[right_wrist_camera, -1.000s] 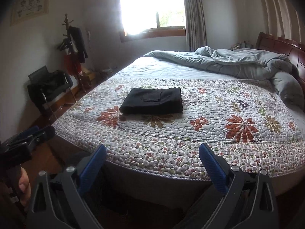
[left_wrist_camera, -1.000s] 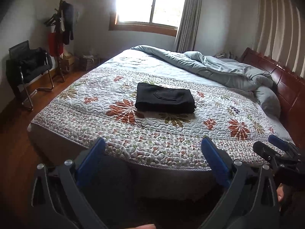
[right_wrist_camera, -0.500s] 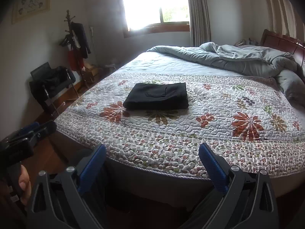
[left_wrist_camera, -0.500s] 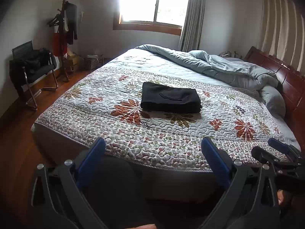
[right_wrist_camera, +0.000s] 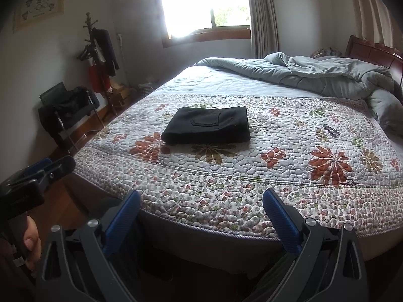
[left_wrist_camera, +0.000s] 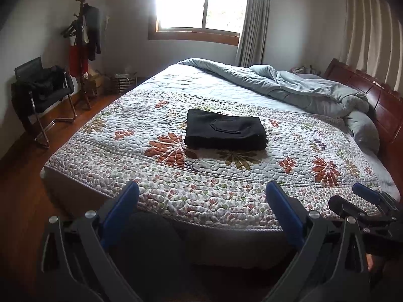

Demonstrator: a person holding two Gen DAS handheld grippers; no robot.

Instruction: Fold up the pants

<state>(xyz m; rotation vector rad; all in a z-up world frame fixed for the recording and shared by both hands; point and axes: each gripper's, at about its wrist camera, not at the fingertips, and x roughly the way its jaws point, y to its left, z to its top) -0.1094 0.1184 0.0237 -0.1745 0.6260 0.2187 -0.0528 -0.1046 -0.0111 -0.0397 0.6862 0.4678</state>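
Bedroom with wooden floor, read left to right. At far left a black chair [left_wrist_camera: 44, 88] draped with dark clothing stands against the wall; beside it a coat stand [left_wrist_camera: 84, 42] carries dark and red garments. A bright window [left_wrist_camera: 199, 7] sits in the back wall, with a grey curtain [left_wrist_camera: 253, 22] at its right side. A bed [left_wrist_camera: 141, 229] fills the centre, covered by a floral quilt [left_wrist_camera: 289, 151]; a rumpled grey duvet [left_wrist_camera: 289, 85] lies heaped along its far right side, against a dark wooden headboard [left_wrist_camera: 372, 100].

The black pants [left_wrist_camera: 225, 132] lie folded into a compact rectangle on the quilt, near the middle of the bed, well apart from both grippers. The long axis runs left to right across the view; a pocket faces up, and the thick folded edge faces the near side of the bed.

The left gripper [left_wrist_camera: 201, 203] hangs off the near bed edge, its blue-padded fingers spread wide and holding nothing. The right gripper [right_wrist_camera: 201, 206] does likewise, its fingers wide apart and empty.

View differences: only the right wrist view shows a framed picture [right_wrist_camera: 37, 6] on the left wall and a fingertip of the hand beside the left gripper's handle at lower left. The left wrist view shows the right gripper side-on at its lower right edge.
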